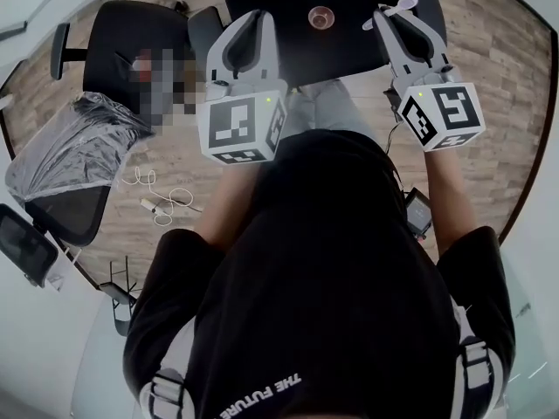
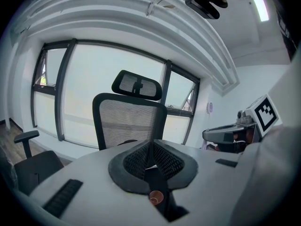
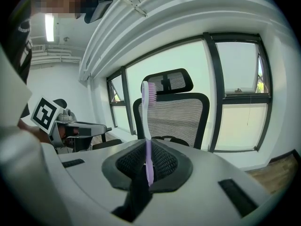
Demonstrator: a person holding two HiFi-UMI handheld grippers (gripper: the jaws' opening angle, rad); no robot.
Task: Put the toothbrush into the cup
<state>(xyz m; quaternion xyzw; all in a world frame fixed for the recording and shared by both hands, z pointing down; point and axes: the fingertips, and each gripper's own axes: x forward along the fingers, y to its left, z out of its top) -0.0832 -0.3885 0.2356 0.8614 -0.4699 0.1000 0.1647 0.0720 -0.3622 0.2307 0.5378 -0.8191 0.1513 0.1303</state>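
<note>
A small pinkish cup (image 1: pixel 320 17) stands on the black table (image 1: pixel 288 51) ahead of me. My right gripper (image 1: pixel 390 17) hovers to the cup's right, shut on a lilac toothbrush (image 1: pixel 399 6). In the right gripper view the toothbrush (image 3: pixel 148 126) stands upright between the closed pads, bristle head at the top, held by my right gripper (image 3: pixel 147 160). My left gripper (image 1: pixel 253 17) hangs to the cup's left. Its pads meet with nothing between them in the left gripper view (image 2: pixel 153 149), and the cup (image 2: pixel 156 197) shows as a small disc in the gap below.
Black office chairs ring the table, one wrapped in plastic (image 1: pixel 65 151) at the left. A person (image 1: pixel 162 77) sits at the far left. Cables (image 1: pixel 162 201) lie on the wooden floor. A mesh-backed chair (image 2: pixel 129 121) and large windows fill both gripper views.
</note>
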